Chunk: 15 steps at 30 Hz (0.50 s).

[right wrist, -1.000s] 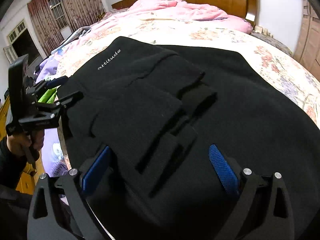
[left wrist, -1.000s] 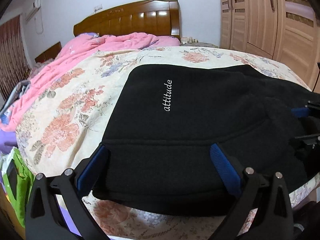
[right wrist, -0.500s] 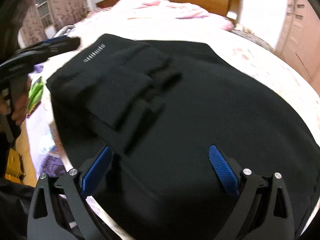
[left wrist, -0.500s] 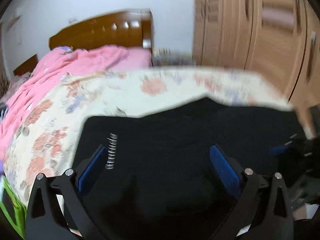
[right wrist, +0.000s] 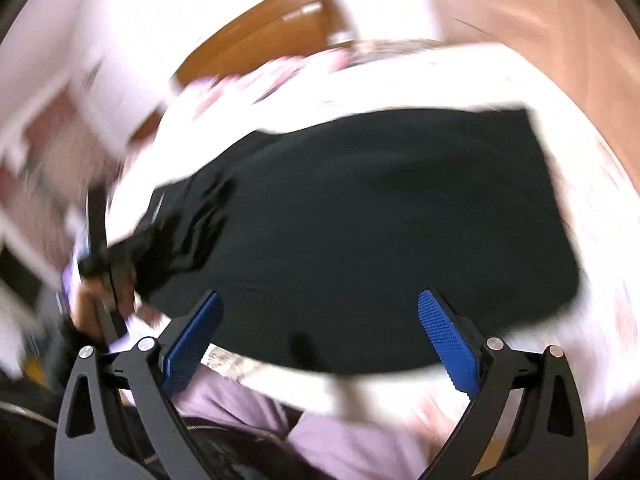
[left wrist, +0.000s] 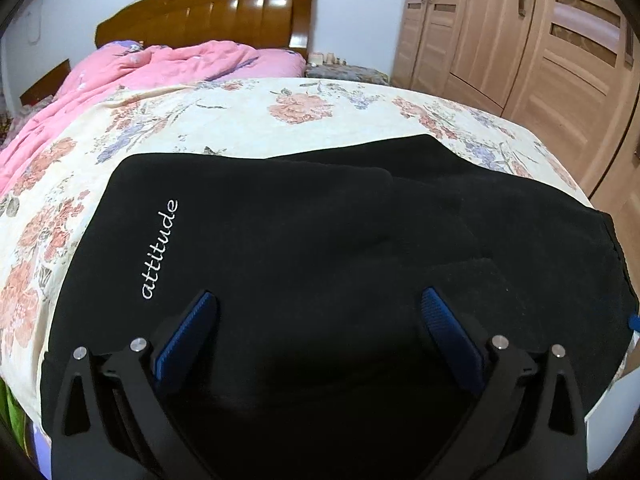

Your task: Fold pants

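The black pants (left wrist: 320, 264) lie folded into a broad, flat bundle on the near end of the bed, on a cream bedspread (left wrist: 224, 120) printed with pink and lilac flowers. White script reading "attitude" (left wrist: 161, 250) runs along the left part of the top layer. Toward the right of the bundle several overlapping folds and a darker lower layer show, reaching close to the bed's right edge.

The left gripper (left wrist: 318, 330) hovers low over the near edge of the pants with its fingers spread wide; the blue pads (left wrist: 186, 336) face each other across black cloth and nothing is clamped between them. Whether the finger tips touch the fabric cannot be told.

The right wrist view is heavily smeared by motion. In it the right gripper (right wrist: 320, 336) also has its fingers spread wide, holding nothing, above the near edge of the pants (right wrist: 360, 232) and the bed's edge. At the left of that view a hand (right wrist: 102, 292) grips the handle of the other gripper, beside the bundle's left corner.

Behind the pants a pink quilt (left wrist: 132, 68) is heaped toward the brown wooden headboard (left wrist: 216, 12). A light wooden wardrobe (left wrist: 520, 32) with louvred doors stands to the right of the bed.
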### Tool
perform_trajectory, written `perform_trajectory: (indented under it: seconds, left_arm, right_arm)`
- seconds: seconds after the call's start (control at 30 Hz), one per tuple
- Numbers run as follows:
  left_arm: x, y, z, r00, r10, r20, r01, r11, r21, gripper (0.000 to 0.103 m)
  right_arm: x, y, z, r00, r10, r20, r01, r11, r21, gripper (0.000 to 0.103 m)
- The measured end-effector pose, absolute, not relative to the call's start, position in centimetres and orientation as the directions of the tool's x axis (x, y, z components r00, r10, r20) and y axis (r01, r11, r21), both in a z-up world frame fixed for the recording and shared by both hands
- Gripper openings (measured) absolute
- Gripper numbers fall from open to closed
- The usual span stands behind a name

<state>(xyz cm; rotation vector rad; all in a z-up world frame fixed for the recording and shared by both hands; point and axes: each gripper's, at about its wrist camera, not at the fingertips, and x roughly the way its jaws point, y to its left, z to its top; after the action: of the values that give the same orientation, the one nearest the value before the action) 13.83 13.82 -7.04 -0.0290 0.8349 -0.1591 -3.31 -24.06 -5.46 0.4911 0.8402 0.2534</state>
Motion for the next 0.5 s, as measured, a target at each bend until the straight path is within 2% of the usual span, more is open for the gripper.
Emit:
perform_trajectory:
  seconds: [0.13,0.33,0.43,0.5]
  left_arm:
    - [14.1,13.8,-7.1,0.678,-0.144,-0.721,0.116,0.989,-0.088,0.102]
    - [14.0,14.0,-7.7,0.716,-0.165,-0.679,0.128,0.986,-0.104,0.102]
    - [14.1,14.0,-7.6,0.715,-0.165,-0.679,0.130,0.986,-0.103,0.102]
    - [14.0,14.1,-7.7,0.716,-0.170,-0.677,0.131,0.985,-0.108,0.102]
  right_arm:
    - [-4.7,-27.9,-7.4,0.683,0.412,-0.603,0.112,0.756,0.645,0.095]
    - [-3.3,-28.5,-7.8,0.711,0.389,-0.586,0.126,0.749,0.650,0.096]
    - [-2.9,-29.2,-8.2,0.723,0.416,-0.552,0.147,0.688,0.711,0.097]
    - [-3.3,-30.0,-8.4,0.712,0.419,-0.564,0.193,0.655,0.730,0.093]
